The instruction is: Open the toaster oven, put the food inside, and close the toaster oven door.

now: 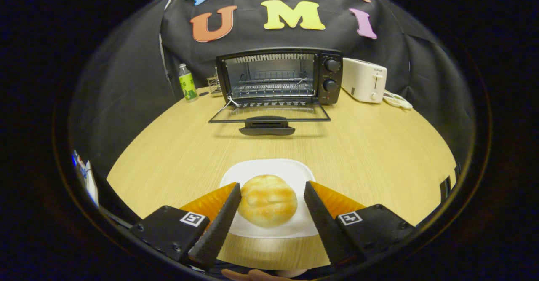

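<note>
Straddling bun (267, 201) on plate (269, 167) w/ gripper (272, 203) fingers apart, not yet clamped. Oven door (269, 114) already down. Next: squeeze gently, lift.

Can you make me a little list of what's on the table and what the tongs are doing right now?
food: round bread bun on a white plate
tongs: open, one finger on each side of the bun, not squeezing it
toaster oven: beyond the plate, door folded down open, wire rack inside
beside oven: white toaster on one side, green bottle on the other
table: light wood
</note>
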